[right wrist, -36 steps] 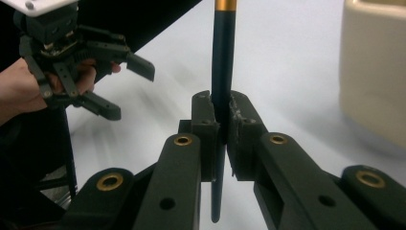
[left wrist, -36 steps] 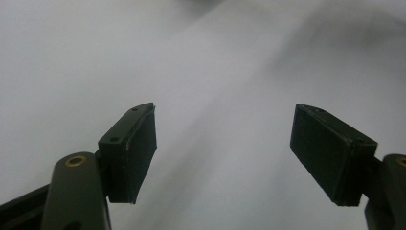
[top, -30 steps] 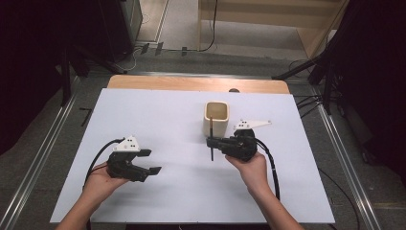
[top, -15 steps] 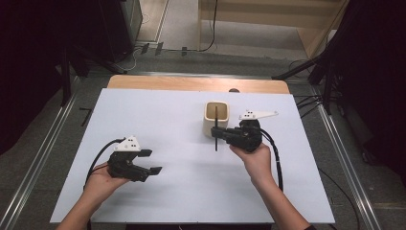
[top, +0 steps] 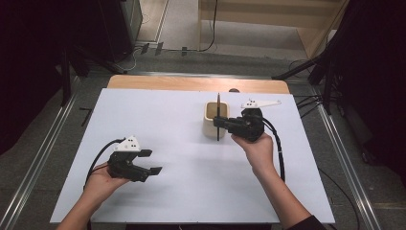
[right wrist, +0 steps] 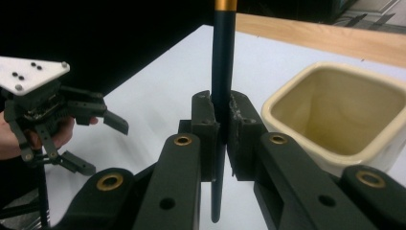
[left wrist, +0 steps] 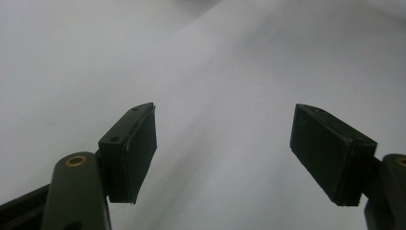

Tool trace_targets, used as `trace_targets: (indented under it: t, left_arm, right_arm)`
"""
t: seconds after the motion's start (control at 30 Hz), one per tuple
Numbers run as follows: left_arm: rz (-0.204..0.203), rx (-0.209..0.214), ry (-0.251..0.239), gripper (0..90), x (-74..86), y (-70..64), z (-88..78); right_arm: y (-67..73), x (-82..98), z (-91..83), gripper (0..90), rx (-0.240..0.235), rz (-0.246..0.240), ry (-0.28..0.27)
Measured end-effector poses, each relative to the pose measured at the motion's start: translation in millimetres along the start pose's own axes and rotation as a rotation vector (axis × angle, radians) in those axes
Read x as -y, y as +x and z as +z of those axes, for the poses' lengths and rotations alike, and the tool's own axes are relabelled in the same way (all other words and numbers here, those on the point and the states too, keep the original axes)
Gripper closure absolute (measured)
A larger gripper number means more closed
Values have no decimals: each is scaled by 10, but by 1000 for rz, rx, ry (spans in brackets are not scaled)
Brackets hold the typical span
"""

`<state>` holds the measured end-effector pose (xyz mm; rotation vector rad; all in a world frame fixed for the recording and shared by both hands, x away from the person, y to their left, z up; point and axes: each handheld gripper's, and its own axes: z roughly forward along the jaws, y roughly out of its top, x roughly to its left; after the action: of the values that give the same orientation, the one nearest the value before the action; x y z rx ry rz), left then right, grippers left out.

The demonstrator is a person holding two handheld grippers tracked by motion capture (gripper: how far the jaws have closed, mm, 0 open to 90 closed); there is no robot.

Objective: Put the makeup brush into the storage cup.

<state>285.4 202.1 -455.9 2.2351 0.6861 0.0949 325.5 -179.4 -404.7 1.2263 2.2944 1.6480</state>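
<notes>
Pen is the job here: you have it clamped upright in your right gripper, just beside the cup on the near right part of the table. In the right gripper view the two pads pinch the dark barrel near its middle, the gold band above them and the lower end hanging free below, off the table.

Going down in size, the table is a broad white sheet with bare room all around. The cup is a cream, square-mouthed holder, open and with nothing showing inside it. Your left gripper rests low at the near left, well apart from the cup, its jaws spread wide with nothing between them; the left gripper view looks at plain white surface past the pads.

What could go wrong, as I judge it:
- The grip sits on a thin round barrel, so a knock of the lower end against the cup's rim could make the pen pivot or slip in the pads.
- The cup looks light and nothing steadies it. A sideways push from the pen or the jaws could slide or tip it.
- Let go before the tip is inside the mouth and the pen may fall flat and roll off across the table.
</notes>
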Motion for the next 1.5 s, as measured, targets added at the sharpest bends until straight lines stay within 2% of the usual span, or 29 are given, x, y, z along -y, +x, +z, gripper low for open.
trace_targets:
  t: [0.33, 0.77, 1.03, 1.3, 1.5]
  left_arm:
    - [1, 1, 1, 249, 0, -6, 5]
    - [-5, 6, -2, 249, 3, 6, -1]
    - [1, 10, 3, 249, 1, -2, 9]
    - [-7, 6, -6, 250, 8, 24, -9]
    - [-9, 7, -3, 249, 9, 25, -6]
  right_arm:
    - [-13, -221, -45, 837, 27, -16, -15]
    - [-43, -410, -89, 837, 50, -21, -41]
    - [-86, -545, -83, 837, 86, -30, -53]
    - [-124, -585, -67, 837, 108, -27, -75]
    - [-211, -590, -39, 837, 139, -7, -93]
